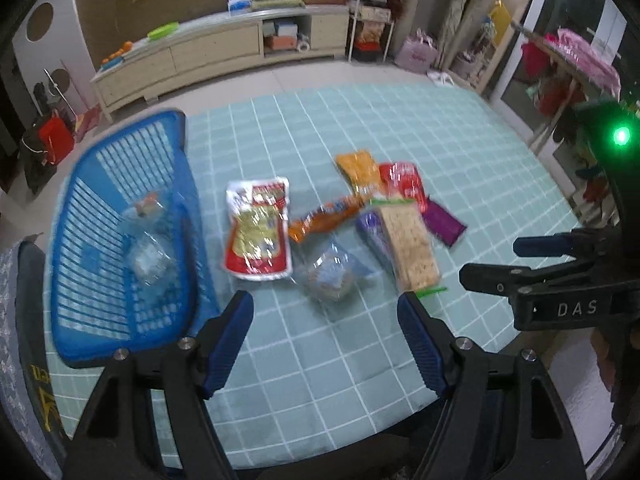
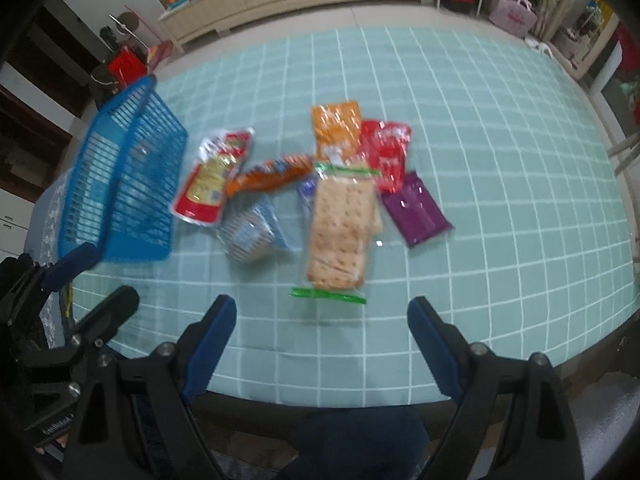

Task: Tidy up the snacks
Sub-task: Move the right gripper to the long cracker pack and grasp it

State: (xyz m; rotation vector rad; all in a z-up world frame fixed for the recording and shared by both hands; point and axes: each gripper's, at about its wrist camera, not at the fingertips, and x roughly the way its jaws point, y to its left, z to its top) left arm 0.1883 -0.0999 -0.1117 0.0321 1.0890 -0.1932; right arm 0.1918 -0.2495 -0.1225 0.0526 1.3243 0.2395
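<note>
Snacks lie in a loose heap at the middle of the left wrist view, on the checked table [image 1: 320,360]: a red pouch [image 1: 259,232], an orange pack [image 1: 324,218], a clear bag [image 1: 330,276] and a cracker pack [image 1: 410,244] that overlaps its neighbours. The blue basket [image 1: 80,280] sits at the left of the frame with a clear bag already inside. The left tool [image 1: 326,316] hangs wide and empty at the lower centre, just short of the clear bag. The right tool shows at the right edge.

In the right wrist view the right tool [image 2: 322,320] is also wide and empty, low in the frame, below the cracker pack [image 2: 340,232]. The basket [image 2: 120,184] is at the left.

Risks, as I judge them: the packs overlap, so a grab could drag a neighbour along; slick wrappers may slip; crackers could crack under a hard squeeze; both tools working the same heap could collide.
</note>
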